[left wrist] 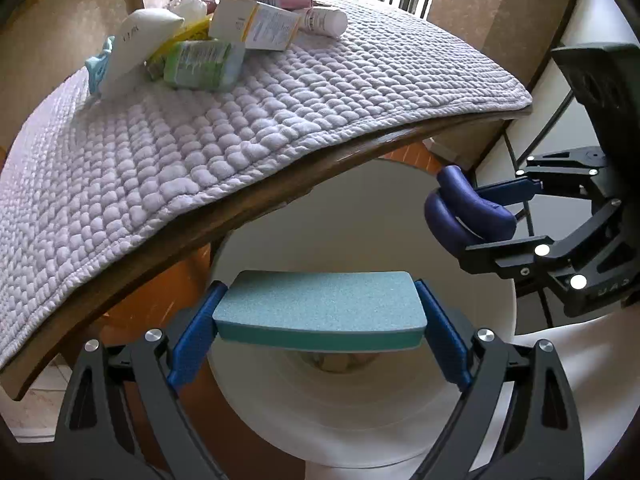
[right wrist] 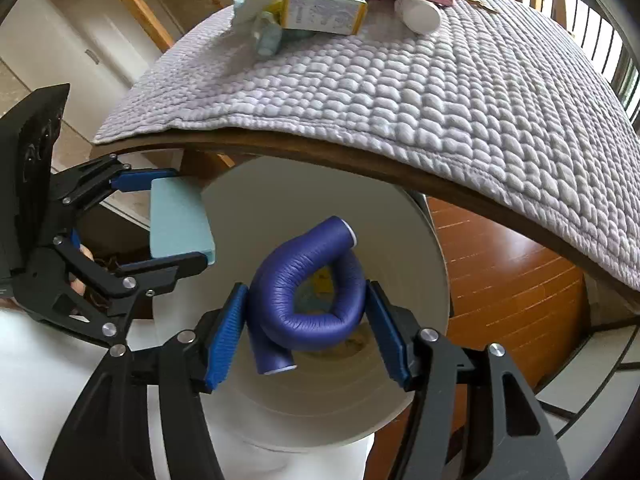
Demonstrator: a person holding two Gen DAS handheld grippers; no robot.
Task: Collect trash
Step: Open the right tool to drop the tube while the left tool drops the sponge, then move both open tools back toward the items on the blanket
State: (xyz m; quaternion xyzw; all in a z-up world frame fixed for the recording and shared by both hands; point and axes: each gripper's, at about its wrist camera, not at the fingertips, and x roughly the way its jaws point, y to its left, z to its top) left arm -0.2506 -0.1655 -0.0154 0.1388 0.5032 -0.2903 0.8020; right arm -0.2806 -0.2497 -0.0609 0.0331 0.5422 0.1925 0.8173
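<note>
The quilted surface (left wrist: 280, 120) stretches ahead of both grippers, leftover clutter piled at its far end. Just below them gapes the white bin (right wrist: 400, 240) — the drop target. The left gripper (left wrist: 320, 312), spread wide, clamps a teal sponge block (left wrist: 320, 304) by its ends; the right gripper (right wrist: 306, 320), drawn narrow, pinches a bent purple foam roller (right wrist: 288, 288). Best to centre each piece over the bin's mouth before letting go — away from the rim.
</note>
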